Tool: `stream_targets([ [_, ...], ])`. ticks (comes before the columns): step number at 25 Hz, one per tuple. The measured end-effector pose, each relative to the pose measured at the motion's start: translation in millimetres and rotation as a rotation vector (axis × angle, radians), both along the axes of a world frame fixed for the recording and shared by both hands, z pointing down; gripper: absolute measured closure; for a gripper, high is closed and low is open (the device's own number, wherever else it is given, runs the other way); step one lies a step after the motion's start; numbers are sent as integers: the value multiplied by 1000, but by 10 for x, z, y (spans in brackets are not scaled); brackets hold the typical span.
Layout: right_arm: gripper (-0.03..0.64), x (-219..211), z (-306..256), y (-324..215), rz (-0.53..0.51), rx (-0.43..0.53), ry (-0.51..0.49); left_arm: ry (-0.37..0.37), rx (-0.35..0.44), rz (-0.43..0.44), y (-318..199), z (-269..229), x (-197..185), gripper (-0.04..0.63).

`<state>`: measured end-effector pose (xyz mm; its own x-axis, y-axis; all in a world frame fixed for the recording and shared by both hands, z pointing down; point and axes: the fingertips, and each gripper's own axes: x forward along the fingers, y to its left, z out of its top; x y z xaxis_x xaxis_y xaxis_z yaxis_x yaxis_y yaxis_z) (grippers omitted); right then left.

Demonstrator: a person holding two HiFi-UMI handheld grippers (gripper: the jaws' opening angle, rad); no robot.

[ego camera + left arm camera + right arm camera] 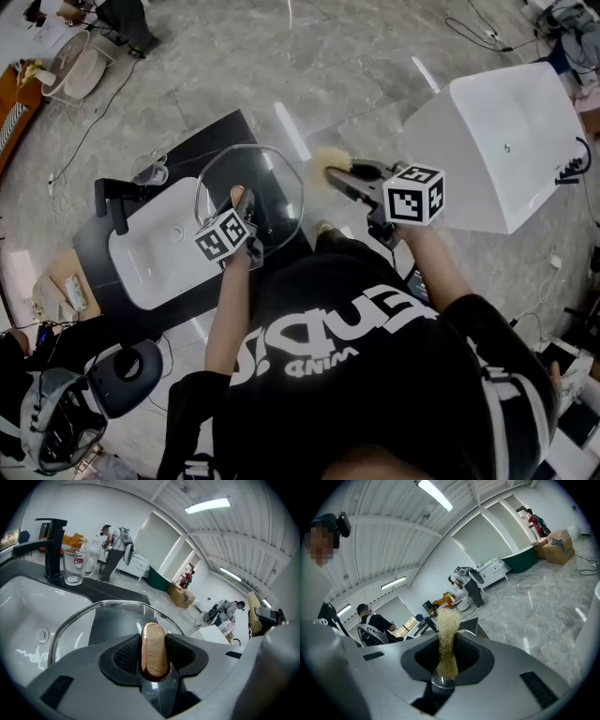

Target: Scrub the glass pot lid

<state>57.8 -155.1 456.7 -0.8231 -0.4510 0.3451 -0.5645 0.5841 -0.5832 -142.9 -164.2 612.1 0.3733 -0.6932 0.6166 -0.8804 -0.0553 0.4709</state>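
The glass pot lid (267, 178) is clear with a thin metal rim. It is carried by its knob (153, 651), an oval of pale wood edged in copper that stands on end between the left gripper's (240, 208) jaws, both pads pressing on it. The pane reaches forward from those jaws. The scrubber (447, 639), a straw-coloured wad of tangled fibres, is pinched in the right gripper's (343, 178) jaws and sticks out past their tips, near the lid's right edge.

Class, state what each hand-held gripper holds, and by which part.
Left hand-held gripper: the glass pot lid, by its wooden knob. Right hand-held gripper: a fibrous scrubber, pinched at one end.
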Motion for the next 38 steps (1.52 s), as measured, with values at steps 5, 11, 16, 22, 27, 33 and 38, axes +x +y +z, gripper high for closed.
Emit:
stream_targets([
  [5, 569, 18, 16, 0, 8, -9, -2, -11, -17, 3, 10, 60, 11, 414],
  [11, 569, 33, 46, -10, 13, -11, 0, -30, -28, 6, 10, 107, 36, 414],
  [16, 569, 55, 68, -30, 13, -13, 5, -39, -37, 9, 5, 114, 44, 414],
  [22, 569, 37, 80, -47, 6, -18, 8, -49, 0, 5, -62, -93, 34, 382],
  [27, 569, -69, 67, -42, -15, -11, 9, -47, 66, 5, -83, -447, 20, 382],
  [33, 569, -275, 77, 7, -44, 4, 12, -48, 175, 42, -66, -1025, 7, 579],
  [38, 569, -360, -17, 14, -37, 49, 18, -5, 239, 92, 30, -1420, 91, 581],
])
